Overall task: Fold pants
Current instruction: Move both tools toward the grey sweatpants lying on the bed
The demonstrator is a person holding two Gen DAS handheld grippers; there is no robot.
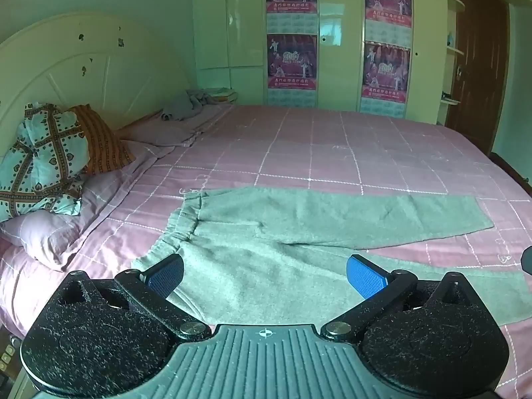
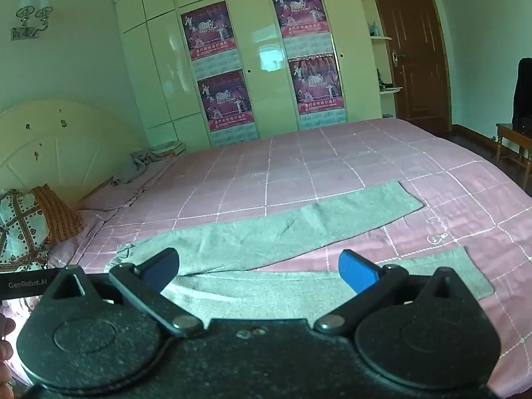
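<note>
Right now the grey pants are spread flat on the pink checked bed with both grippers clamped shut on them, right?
Not quite. The grey pants lie flat on the pink checked bed, but the left gripper and right gripper stand wide open, holding nothing, as both wrist views show.

Grey pants (image 1: pixel 299 232) on a pink white-checked bedspread (image 1: pixel 332 146); blue gripper pads (image 1: pixel 364 274)

The pants (image 1: pixel 299 219) looked like soft, fuzzy matt cloth — the bed (image 1: pixel 332 146) cover a smoother woven cotton. Wardrobe doors (image 2: pixel 159 76) were glossy; each tool's (image 1: pixel 265 274) blue pads (image 1: pixel 364 274) seemed ribbed rubber — its body grainy black plastic.
</note>
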